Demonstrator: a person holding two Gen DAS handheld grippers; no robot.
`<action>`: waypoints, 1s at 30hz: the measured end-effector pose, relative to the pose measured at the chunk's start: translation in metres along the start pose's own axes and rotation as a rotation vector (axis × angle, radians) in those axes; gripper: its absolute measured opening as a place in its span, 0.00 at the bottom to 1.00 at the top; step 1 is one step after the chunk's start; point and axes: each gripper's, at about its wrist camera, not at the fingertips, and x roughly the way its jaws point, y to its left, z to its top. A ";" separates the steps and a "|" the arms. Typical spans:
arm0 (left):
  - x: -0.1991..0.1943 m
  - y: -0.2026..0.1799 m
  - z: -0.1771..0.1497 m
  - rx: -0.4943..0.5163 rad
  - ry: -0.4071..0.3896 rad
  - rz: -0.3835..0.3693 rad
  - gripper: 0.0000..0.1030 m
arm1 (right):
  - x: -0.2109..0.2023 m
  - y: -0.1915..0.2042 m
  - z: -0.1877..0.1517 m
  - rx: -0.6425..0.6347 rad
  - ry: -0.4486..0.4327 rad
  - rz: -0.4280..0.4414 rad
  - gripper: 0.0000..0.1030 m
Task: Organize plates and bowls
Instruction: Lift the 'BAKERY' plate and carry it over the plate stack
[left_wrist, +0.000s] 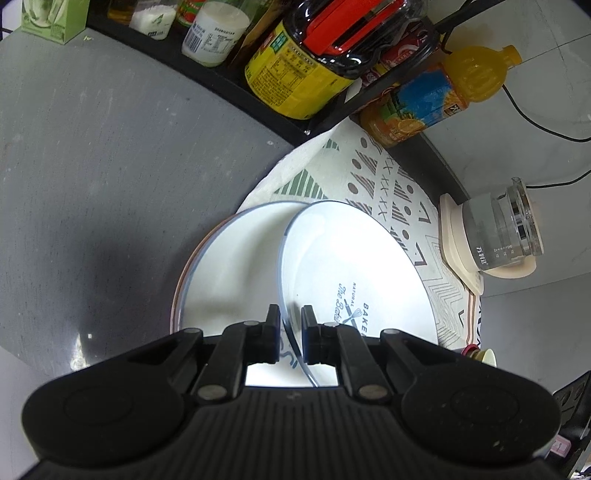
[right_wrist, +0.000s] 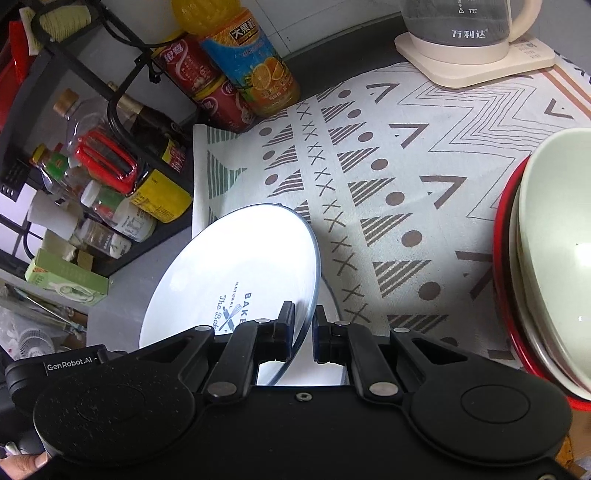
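Both the left hand-held gripper (left_wrist: 290, 314) and the right hand-held gripper (right_wrist: 304, 314) pinch opposite rims of the printed white plate (left_wrist: 354, 266), tilted over the plate stack (left_wrist: 221, 266), so lowering it level comes next.

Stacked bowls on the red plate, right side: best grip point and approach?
Pinch the top bowl at its rim with one claw finger inside and one outside, coming from above on the side facing the patterned cloth. The bowls are nested on the red plate, so only the upturned rim is exposed.
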 end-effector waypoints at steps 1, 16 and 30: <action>0.001 0.002 -0.001 -0.004 0.003 -0.001 0.08 | 0.000 0.001 -0.001 -0.006 0.000 -0.004 0.10; 0.008 0.014 -0.012 -0.015 0.044 -0.005 0.08 | 0.001 0.006 -0.008 -0.065 0.007 -0.062 0.09; 0.015 0.025 -0.016 -0.033 0.071 -0.003 0.09 | 0.006 0.010 -0.017 -0.099 -0.005 -0.106 0.08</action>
